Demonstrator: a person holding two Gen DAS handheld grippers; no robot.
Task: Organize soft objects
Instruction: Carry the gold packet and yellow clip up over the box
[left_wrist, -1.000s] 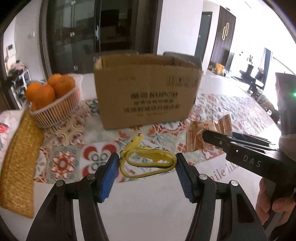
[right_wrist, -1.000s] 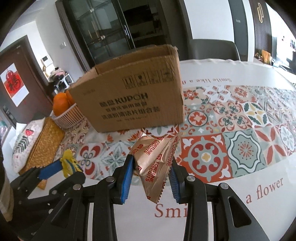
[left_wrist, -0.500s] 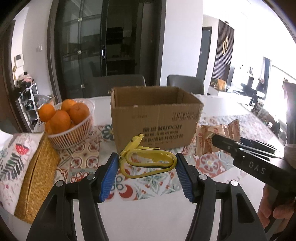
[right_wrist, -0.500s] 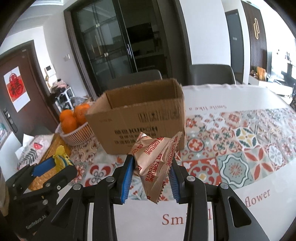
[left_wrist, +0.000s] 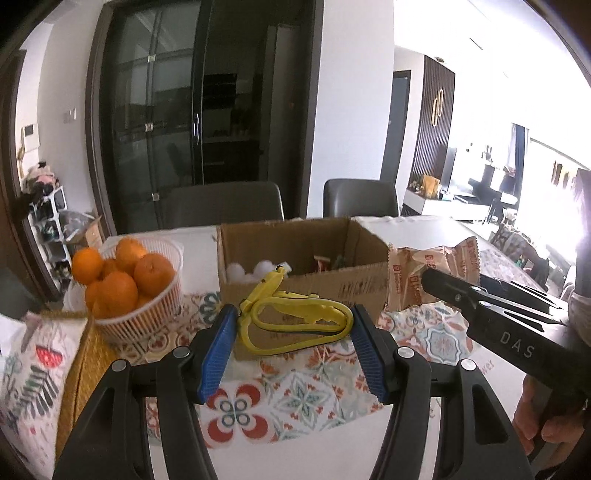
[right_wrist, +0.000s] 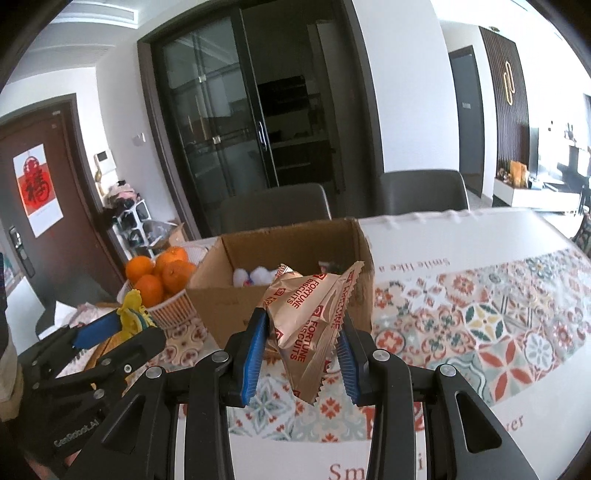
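My left gripper is shut on a yellow rubbery loop toy and holds it in the air in front of the open cardboard box. My right gripper is shut on a gold Fortune Biscuits packet, also lifted, just before the box. The packet also shows in the left wrist view, and the yellow toy in the right wrist view. White fluffy balls and small packets lie inside the box.
A white basket of oranges stands left of the box. A woven mat and a printed cushion lie at the far left. The patterned tablecloth stretches right. Two grey chairs stand behind the table.
Both grippers have risen with their loads, so the views now look over the box's rim into it. Both grips are unchanged.
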